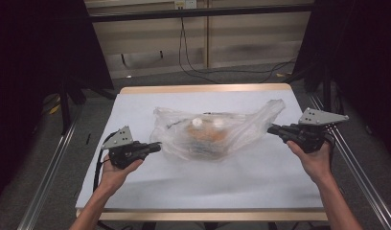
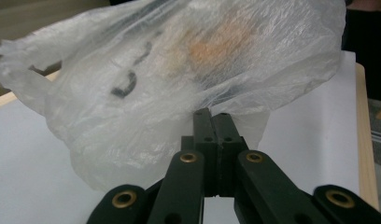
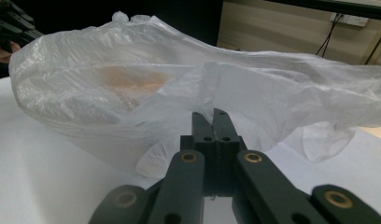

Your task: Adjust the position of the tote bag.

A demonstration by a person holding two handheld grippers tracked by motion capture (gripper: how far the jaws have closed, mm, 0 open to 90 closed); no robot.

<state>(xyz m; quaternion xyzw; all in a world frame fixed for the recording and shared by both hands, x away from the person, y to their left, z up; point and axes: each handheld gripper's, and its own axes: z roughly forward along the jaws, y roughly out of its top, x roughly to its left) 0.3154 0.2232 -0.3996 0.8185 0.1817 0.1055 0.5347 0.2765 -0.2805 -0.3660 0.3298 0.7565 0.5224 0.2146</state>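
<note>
a clear plastic bag [image 1: 210, 132] lies across the middle of the table [image 1: 203, 187], which is covered in white, and the bag is pulled out sideways between the two tools. from the high view its contents read as two pale round shapes beside each other near the top, with an orange-brown mass under them and some dark bits low down; what they are cannot be told. the left gripper view adds a dark curved strip [image 2: 124, 85] seen through the film and a blurred orange patch behind it. the right gripper view shows a tan smear inside and the bag's far end trailing off in a loose fold.

the left hand-held gripper [image 1: 154, 146] meets the bag's left edge; in its own view the jaws are pressed flat together with their tips against the film, and it seems to pinch the plastic, though the film caught between them is hard to make out. the right hand-held gripper [image 1: 271, 128] is at the bag's right end, where the plastic is drawn into a raised point; in the right gripper view its jaws are closed with a thin wisp of film nipped between the tips.

the high view alone shows the grey floor, cables against the back wall and black curtains at both sides.
</note>
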